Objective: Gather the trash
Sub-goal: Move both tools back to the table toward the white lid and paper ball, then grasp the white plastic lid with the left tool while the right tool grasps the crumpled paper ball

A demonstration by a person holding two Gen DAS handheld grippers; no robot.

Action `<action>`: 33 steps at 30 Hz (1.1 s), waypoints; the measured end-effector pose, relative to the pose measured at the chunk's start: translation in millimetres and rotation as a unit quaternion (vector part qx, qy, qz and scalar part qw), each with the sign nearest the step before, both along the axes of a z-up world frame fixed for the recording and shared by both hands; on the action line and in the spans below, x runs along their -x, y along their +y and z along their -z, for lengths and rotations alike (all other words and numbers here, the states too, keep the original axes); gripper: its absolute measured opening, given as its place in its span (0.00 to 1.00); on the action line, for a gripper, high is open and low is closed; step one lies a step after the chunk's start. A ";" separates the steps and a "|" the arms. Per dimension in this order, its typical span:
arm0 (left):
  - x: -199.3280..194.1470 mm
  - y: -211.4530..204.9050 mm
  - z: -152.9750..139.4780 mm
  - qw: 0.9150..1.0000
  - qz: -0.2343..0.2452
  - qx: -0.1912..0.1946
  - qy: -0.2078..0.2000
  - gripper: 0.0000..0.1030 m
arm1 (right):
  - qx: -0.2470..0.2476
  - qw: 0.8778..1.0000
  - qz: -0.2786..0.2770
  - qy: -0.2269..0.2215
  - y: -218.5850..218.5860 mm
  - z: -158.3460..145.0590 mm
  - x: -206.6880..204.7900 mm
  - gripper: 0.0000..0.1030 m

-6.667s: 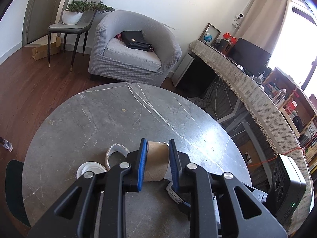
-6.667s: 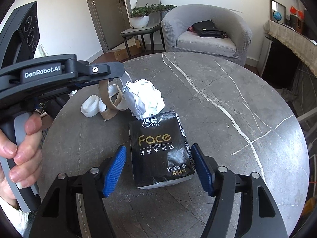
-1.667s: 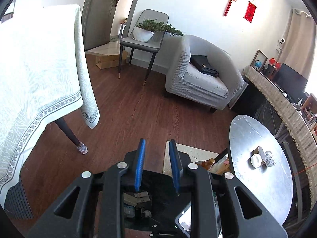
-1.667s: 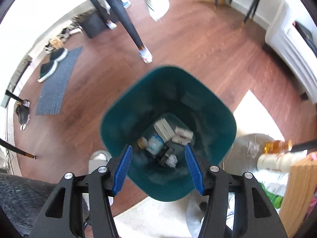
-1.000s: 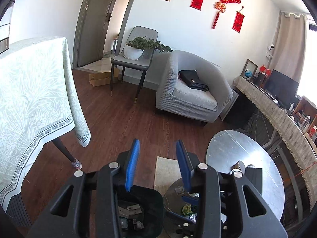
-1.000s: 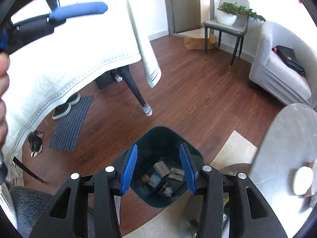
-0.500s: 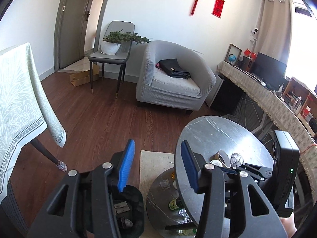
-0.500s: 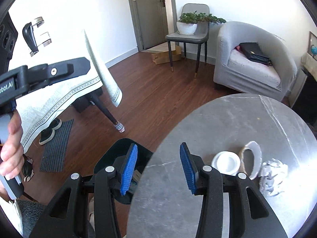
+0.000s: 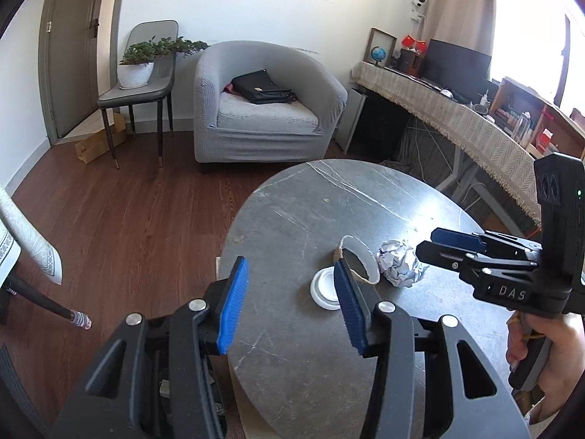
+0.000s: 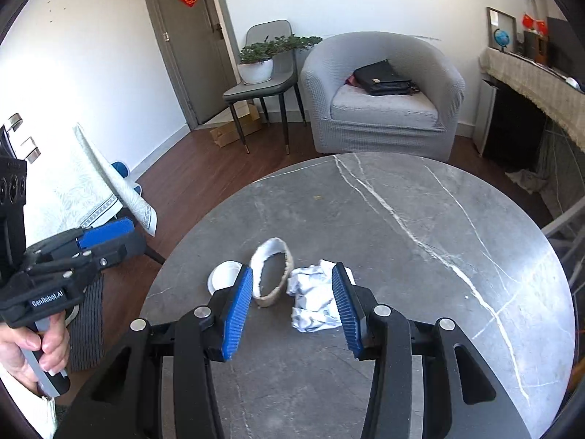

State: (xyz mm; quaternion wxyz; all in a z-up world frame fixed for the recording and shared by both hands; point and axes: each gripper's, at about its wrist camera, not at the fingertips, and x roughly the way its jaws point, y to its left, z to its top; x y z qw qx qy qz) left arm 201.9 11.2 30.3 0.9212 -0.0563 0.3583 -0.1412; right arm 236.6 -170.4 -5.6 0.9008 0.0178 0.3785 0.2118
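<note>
Crumpled paper [image 10: 314, 301] between right gripper [image 10: 290, 311] jaws, untouched | left gripper [image 9: 289, 307] released | bin only left view

Grey bench [image 10: 420, 241] veined in white; white crumpled paper [image 10: 314, 301]; white lid [image 10: 225, 274]; tan, white-edged cardboard ring [image 10: 272, 272]; blue-padded black fingers [image 10: 236, 314]; red-brown wood floor [image 9: 120, 219].

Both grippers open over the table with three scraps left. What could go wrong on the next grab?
The crumpled paper, torn paper ring and white lid lie close together, so the right gripper may nudge a neighbour. The lid lies flat near the round table's edge and might slide off.
</note>
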 end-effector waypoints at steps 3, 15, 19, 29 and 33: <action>-8.3 -13.7 10.0 1.000 0.011 0.010 0.006 0.48 | -0.009 1.000 0.009 0.006 -11.5 3.9 0.2 0.44; -31.3 -48.2 35.5 1.000 0.011 -0.007 0.023 0.42 | -0.011 0.999 0.012 0.032 -35.6 21.3 1.1 0.44; -33.1 -52.5 41.5 0.999 0.011 -0.012 0.030 0.42 | -0.014 0.999 0.018 0.034 -41.1 21.8 0.3 0.44; -35.0 -55.8 46.6 0.999 0.013 -0.018 0.033 0.37 | -0.014 0.999 0.021 0.038 -44.7 22.8 -0.3 0.44; -34.4 -55.7 47.3 0.999 0.015 -0.021 0.034 0.33 | -0.012 0.999 0.021 0.039 -43.8 23.1 -0.7 0.44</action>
